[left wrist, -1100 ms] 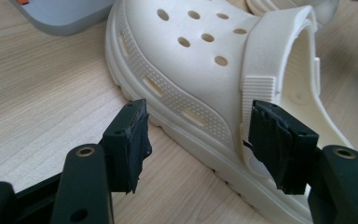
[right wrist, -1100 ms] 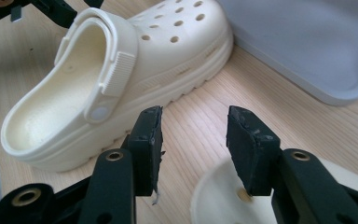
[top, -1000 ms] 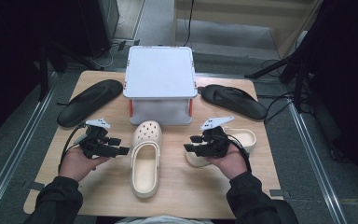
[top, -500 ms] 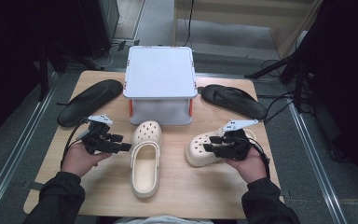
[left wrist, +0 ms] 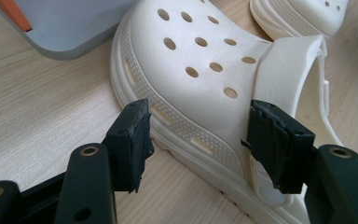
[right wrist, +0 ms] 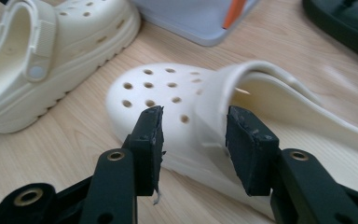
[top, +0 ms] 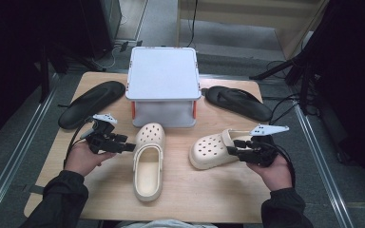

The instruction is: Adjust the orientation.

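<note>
1. High view: the right tongs (top: 235, 146) sit at the heel of the cream perforated foam clog (top: 214, 148) lying crosswise on the wooden counter (top: 209, 199); the left tongs (top: 126, 142) wait, spread, beside the second cream clog (top: 148, 159).
2. Left gripper view: jaws apart, nothing pinched.
3. Right gripper view: jaws apart around the heel strap (right wrist: 261, 74), not pressing. Best to close squarely before lifting.

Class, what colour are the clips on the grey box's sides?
Orange clips; clearest in the high view.
</note>
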Demonstrator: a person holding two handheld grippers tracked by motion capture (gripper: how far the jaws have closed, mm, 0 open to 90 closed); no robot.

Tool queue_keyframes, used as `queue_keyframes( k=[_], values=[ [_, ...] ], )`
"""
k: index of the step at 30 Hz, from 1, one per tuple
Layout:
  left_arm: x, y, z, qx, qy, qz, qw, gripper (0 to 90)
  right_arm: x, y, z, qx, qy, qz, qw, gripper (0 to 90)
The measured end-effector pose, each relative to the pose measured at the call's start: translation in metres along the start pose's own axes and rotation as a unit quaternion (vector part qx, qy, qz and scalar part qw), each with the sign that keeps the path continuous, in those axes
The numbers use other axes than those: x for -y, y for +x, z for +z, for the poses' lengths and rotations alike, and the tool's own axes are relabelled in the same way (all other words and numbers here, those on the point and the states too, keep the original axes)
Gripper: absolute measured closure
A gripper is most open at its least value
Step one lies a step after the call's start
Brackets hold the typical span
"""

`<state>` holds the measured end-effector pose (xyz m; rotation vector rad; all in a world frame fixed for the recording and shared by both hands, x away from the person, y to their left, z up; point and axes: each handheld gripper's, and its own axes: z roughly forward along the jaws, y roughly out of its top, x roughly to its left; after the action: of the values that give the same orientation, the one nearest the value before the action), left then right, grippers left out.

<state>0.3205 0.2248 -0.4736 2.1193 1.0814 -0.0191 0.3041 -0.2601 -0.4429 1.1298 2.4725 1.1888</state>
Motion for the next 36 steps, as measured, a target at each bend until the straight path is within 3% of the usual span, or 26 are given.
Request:
queue_keyframes(
  k=[7, 10, 18, 20, 21, 22, 25, 31, 36],
  values=[
    [-0.003, 0.002, 0.003, 0.002, 0.002, 0.0, 1.0, 40.1, 0.007, -0.011, 0.005, 0.01, 0.017, 0.001, 0.9998, 54.2],
    [-0.003, 0.002, 0.003, 0.003, 0.002, -0.001, 1.0, 40.1, 0.003, -0.016, 0.02, -0.011, 0.035, 0.002, 0.9993, 54.4],
    [-0.002, 0.001, 0.003, 0.0, 0.004, 0.002, 1.0, 40.2, -0.006, -0.018, 0.045, -0.051, 0.056, -0.023, 0.9969, 58.0],
    [-0.002, 0.001, 0.002, 0.001, 0.002, 0.002, 1.0, 40.2, -0.009, -0.02, 0.045, -0.068, 0.057, -0.011, 0.9959, 68.6],
    [-0.002, 0.001, 0.002, 0.001, 0.002, 0.002, 1.0, 40.2, -0.009, -0.02, 0.045, -0.068, 0.057, -0.011, 0.9959, 68.6],
    [-0.002, 0.0, 0.002, 0.0, 0.001, 0.001, 1.0, 40.3, -0.012, -0.022, 0.046, -0.099, 0.06, 0.025, 0.9929, 74.0],
    [-0.002, 0.0, 0.001, -0.001, -0.002, 0.002, 1.0, 40.4, -0.016, -0.018, 0.046, -0.098, 0.066, 0.027, 0.9927, 75.8],
    [-0.002, -0.001, -0.001, -0.003, -0.008, 0.006, 0.9999, 40.6, -0.03, -0.003, 0.045, -0.093, 0.04, 0.032, 0.9943, 77.0],
    [-0.002, -0.002, -0.004, -0.004, -0.013, 0.01, 0.9999, 40.8, -0.042, 0.007, 0.055, -0.09, 0.028, 0.035, 0.995, 77.0]
  ],
)
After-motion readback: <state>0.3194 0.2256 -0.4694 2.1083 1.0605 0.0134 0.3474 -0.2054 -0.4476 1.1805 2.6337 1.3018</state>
